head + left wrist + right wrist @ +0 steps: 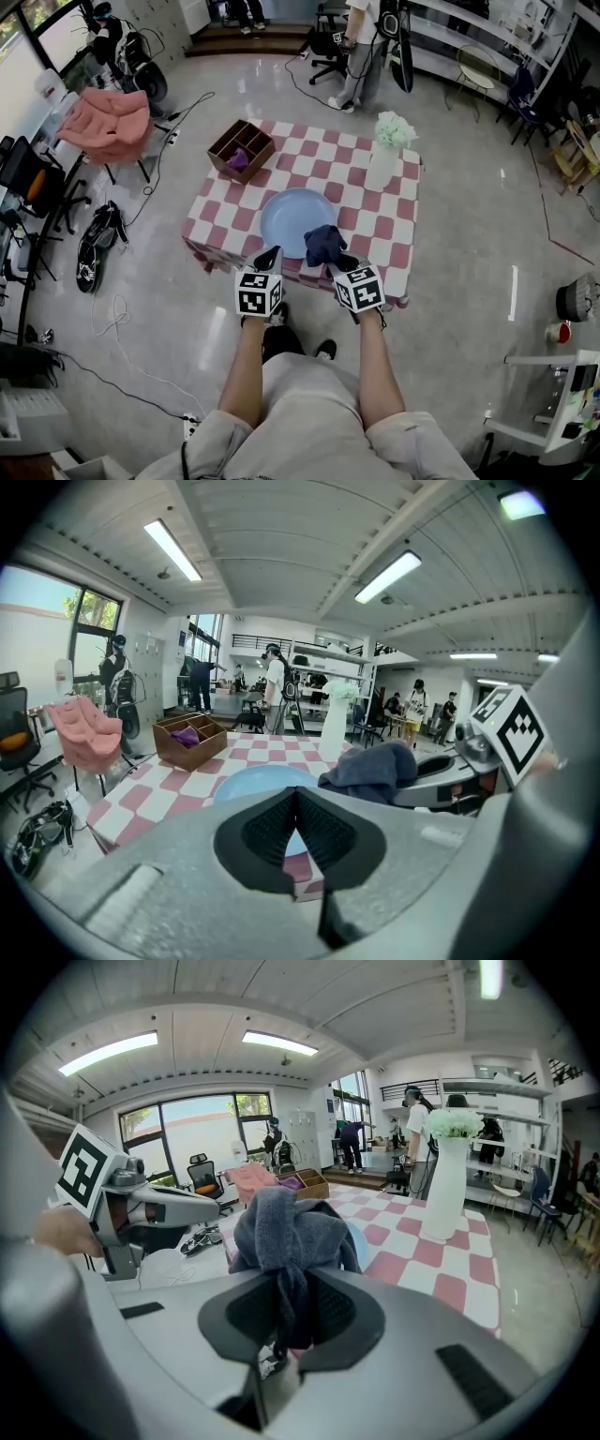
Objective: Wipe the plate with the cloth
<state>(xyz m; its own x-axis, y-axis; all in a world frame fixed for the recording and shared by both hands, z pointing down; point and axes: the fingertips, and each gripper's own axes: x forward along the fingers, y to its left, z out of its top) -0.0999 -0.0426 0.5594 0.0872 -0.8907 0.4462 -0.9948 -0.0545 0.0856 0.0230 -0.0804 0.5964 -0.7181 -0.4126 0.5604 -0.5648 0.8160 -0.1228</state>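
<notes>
The checked pink-and-white tabletop [380, 220] lies ahead of both my hand-held grippers, and its near edge sits just under their jaws. The round blue plate [281, 220] is the biggest thing on it. It lies flat just ahead of my left hand-held gripper [269, 255] and slightly to the left of my right hand-held gripper [336, 262].

Beyond the plate, well ahead and to the left of my left one, stands the wooden box [242, 148]. It is split into compartments, and one of them holds a purple thing [238, 159]. The white vase [382, 169] stands upright with pale flowers, well ahead of my right one and a little to its right.

The dark blue cloth [286, 1227] is bunched into a lump in my right hand-held gripper [292, 1309]. Its jaws are clamped on a narrow tail of the fabric that runs down between the pads. The bulk bulges out past the jaw tips, so the long axis of the cloth follows the jaws and points away from me towards the plate. From the head view the lump overlaps the plate's near right rim. I cannot tell whether it touches the plate.

My left hand-held gripper [295, 797] is closed with nothing between the pads. It sits just beside the right one and is aimed at the plate [258, 782].
</notes>
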